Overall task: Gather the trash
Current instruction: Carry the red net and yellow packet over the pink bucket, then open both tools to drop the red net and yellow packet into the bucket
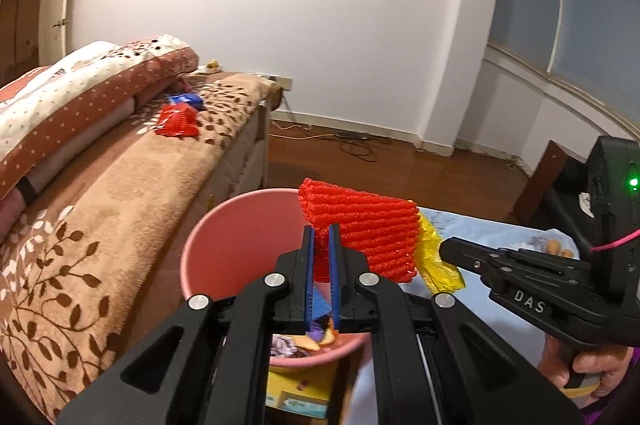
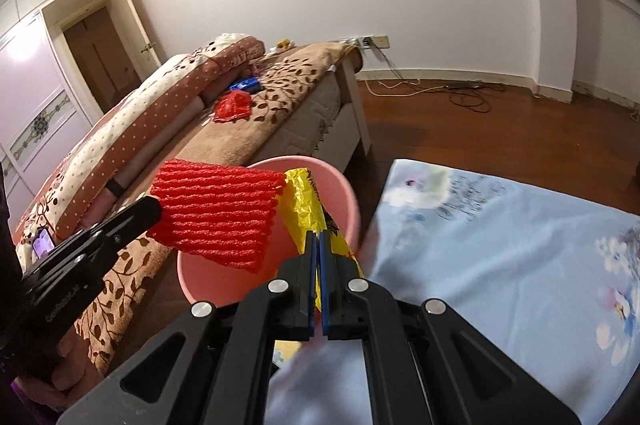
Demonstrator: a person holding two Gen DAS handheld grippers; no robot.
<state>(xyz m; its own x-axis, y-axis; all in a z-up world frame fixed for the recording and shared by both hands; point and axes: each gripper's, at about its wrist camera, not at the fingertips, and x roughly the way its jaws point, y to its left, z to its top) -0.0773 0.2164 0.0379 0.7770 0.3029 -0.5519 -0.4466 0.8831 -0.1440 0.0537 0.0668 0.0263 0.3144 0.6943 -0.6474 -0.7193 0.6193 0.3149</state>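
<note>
Over round pink bucket | ribbed red foam netting | crinkly yellow wrapper

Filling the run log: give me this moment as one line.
left gripper: shut on red foam net | right gripper: shut on yellow wrapper | both above pink bin | not dropped

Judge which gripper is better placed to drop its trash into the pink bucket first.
Left, probably. The left gripper holds the red foam net over the pink plastic bucket; the right gripper's yellow plastic wrapper hangs nearer the rim.
</note>
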